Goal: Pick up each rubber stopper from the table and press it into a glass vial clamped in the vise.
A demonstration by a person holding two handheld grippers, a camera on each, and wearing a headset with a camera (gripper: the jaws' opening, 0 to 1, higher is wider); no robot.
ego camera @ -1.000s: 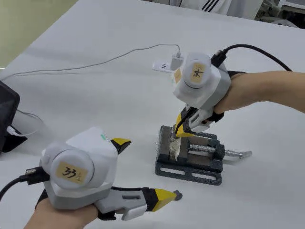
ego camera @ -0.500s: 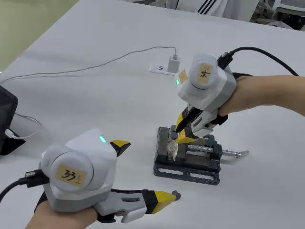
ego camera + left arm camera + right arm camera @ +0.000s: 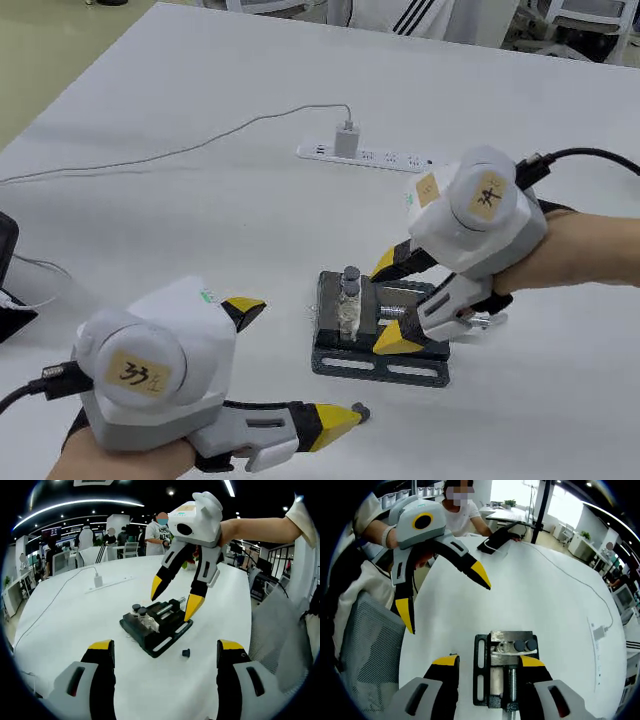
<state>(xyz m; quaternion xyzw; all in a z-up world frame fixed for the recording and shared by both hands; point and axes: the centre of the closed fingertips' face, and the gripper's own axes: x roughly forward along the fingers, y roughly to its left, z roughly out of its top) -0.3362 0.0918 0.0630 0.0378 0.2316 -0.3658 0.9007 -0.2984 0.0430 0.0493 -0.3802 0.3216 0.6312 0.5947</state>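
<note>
Right gripper (image 3: 384,303) hides the vise's (image 3: 345,358) screw end, vials (image 3: 350,288) too small to tell if fully plugged, black device (image 3: 6,262) cut off at the left edge, left hand (image 3: 115,462) cut off at bottom edge, small dark piece (image 3: 185,653) on worktop (image 3: 70,625) too small to identify.

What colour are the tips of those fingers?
Yellow, on black fingers; clearest in the left gripper view.
</note>
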